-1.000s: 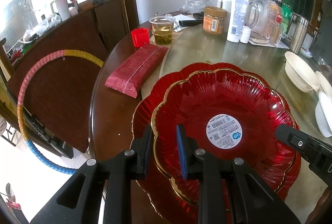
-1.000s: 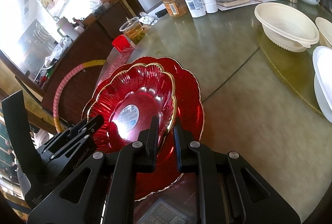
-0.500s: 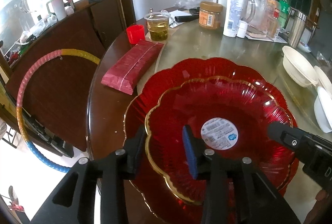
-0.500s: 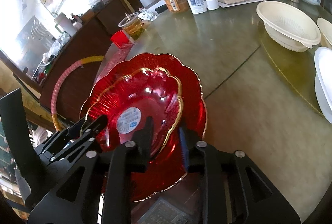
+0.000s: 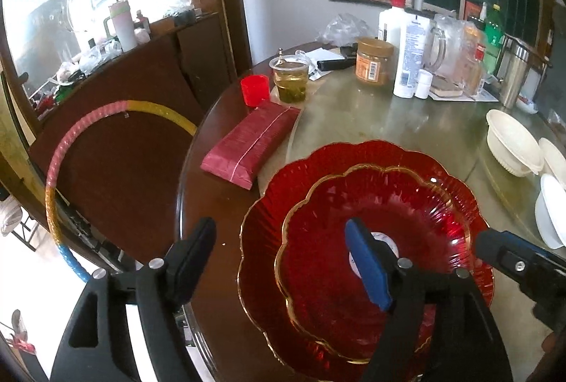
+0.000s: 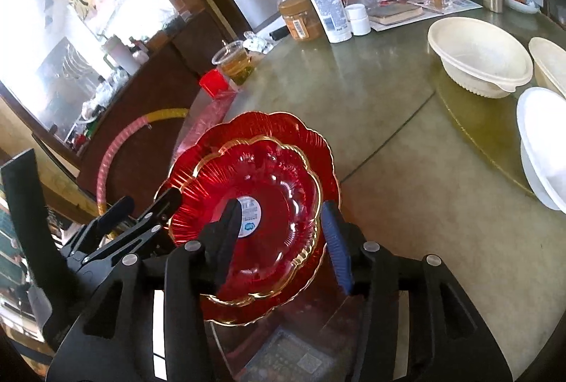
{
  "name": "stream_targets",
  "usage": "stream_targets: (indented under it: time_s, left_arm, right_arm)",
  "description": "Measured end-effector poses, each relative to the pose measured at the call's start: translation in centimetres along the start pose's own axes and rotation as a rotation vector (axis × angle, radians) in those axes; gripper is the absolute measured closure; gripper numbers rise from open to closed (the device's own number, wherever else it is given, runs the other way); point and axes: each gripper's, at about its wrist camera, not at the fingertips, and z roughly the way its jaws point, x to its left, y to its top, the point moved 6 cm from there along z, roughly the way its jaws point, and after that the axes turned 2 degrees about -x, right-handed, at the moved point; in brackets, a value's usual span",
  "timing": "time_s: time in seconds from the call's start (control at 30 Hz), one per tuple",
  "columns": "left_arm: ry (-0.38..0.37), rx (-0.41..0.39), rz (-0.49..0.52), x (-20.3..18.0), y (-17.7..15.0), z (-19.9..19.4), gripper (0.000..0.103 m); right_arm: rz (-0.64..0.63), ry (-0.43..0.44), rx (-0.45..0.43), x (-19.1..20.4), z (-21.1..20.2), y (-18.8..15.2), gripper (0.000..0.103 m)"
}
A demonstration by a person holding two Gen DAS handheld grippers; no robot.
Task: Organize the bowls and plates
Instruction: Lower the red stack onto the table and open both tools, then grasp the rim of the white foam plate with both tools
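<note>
A smaller red scalloped plate with a gold rim [image 5: 382, 226] [image 6: 276, 201] lies stacked inside a larger red scalloped plate [image 5: 329, 162] [image 6: 261, 123] at the near edge of the round table. My left gripper [image 5: 283, 261] is open above the stack's left rim, holding nothing. My right gripper [image 6: 281, 237] is open over the stack's near right rim, holding nothing. Cream bowls [image 5: 513, 148] [image 6: 477, 63] and a white bowl [image 5: 552, 208] [image 6: 544, 141] sit at the right.
A red packet [image 5: 251, 141], a red cup [image 5: 254, 89] and a cup of tea [image 5: 290, 77] stand at the left. Jars, bottles and a glass mug [image 5: 406, 60] crowd the far side. A hoop [image 5: 63, 148] leans left of the table.
Both grippers opened and let go of the smaller red plate, which now rests on the larger one. Both grippers drew back and rose a little.
</note>
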Motion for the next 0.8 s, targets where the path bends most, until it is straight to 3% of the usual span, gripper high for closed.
stream_targets:
  time_s: [0.03, 0.23, 0.8]
  left_arm:
    - [0.007, -0.004, 0.007, -0.1, 0.1, -0.1, 0.025]
    - [0.01, -0.036, 0.028, -0.7, 0.4, -1.4, 0.025]
    - [-0.05, -0.074, 0.074, -3.7, 0.8, -3.7, 0.025]
  right_arm:
    - [0.011, 0.016, -0.004, -0.1, -0.2, -0.1, 0.042]
    - [0.058, 0.062, -0.026, -0.7, -1.6, -0.2, 0.033]
    - [0.104, 0.064, -0.077, -3.0, -5.0, -0.4, 0.033]
